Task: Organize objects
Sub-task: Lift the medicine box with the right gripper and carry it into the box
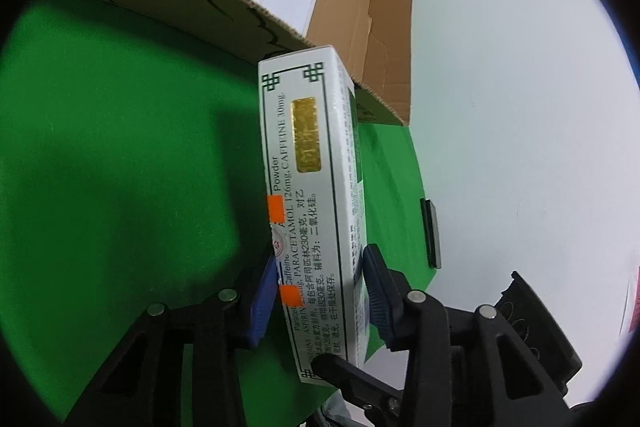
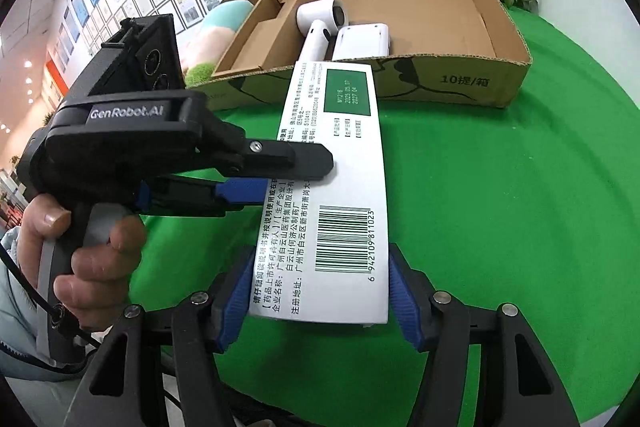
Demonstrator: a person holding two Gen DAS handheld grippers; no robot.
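1. The white medicine box is held above the green cloth, just in front of the cardboard box.
2. The right gripper is clamped on its near end.
3. The left gripper is clamped across its middle.
4. White devices lie inside the cardboard box.

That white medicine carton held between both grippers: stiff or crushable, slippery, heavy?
The medicine carton is probably light: thin printed card. Its faces look flat and undented under the right gripper and left gripper, so fairly stiff, though likely crushable if squeezed hard. The glossy surface may slide on the pads.
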